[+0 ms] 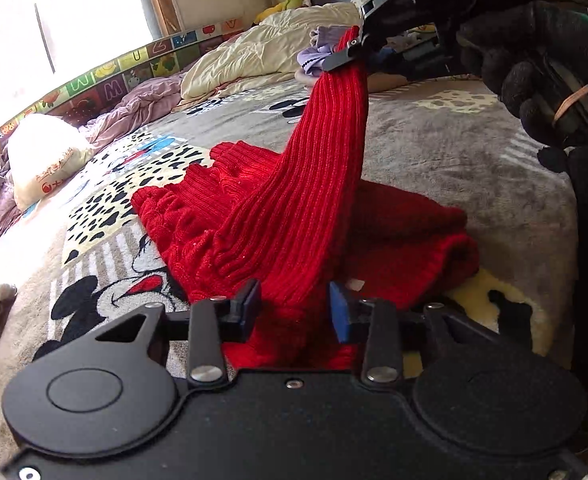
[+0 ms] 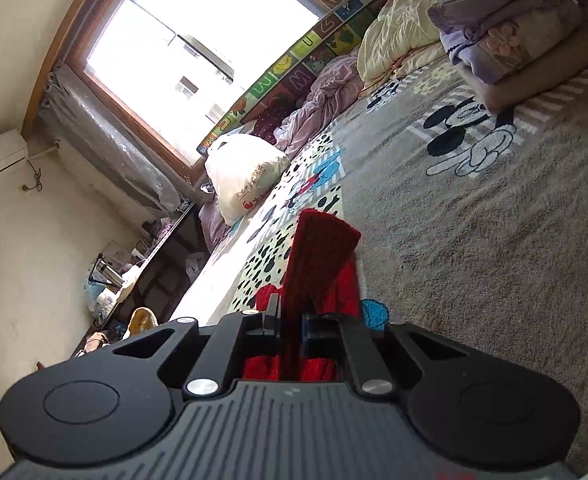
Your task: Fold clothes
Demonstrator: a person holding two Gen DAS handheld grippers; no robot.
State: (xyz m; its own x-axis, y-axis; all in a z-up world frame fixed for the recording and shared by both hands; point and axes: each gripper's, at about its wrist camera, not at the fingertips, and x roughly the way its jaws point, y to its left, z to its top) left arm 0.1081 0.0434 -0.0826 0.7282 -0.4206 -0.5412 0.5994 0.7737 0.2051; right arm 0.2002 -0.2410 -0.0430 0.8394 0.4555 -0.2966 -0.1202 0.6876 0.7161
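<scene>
Both two-finger grippers are engaged with one garment. Left gripper (image 1: 294, 312): black frame, blue-faced pads, jaws parted, with the near edge of the garment lying between them; the pads stand clear of the knit on either side, so no clamping is evident. Right gripper (image 2: 292, 322): jaws drawn together on a strip of the same garment, which stands up between the fingers in the right wrist view. In the left wrist view the right gripper (image 1: 349, 50) appears raised above the bed, held by a black-gloved hand (image 1: 533, 76), with the knit hanging from its tips.

Items follow by size, located relative to the red sweater.

Grey plush bed cover with cartoon mouse prints (image 1: 453, 152): lies under the sweater and extends on all sides of it.

Cream quilted duvet (image 1: 254, 52): bunched well beyond the sweater, toward the headboard.

Red ribbed knit sweater (image 1: 294, 216): bulk rests crumpled on the cover just ahead of the left gripper; one ribbed section is stretched upward from the heap to the right gripper, taut and slightly twisted.

White stuffed plastic bag with red print (image 1: 42, 156): well to the left of the sweater, at the bed edge.

Folded lilac and grey clothes pile (image 2: 509, 36): well beyond the sweater, beside the duvet.

Multicoloured alphabet foam panel (image 1: 134, 68): upright along the far side of the bed, beyond the bag.
</scene>
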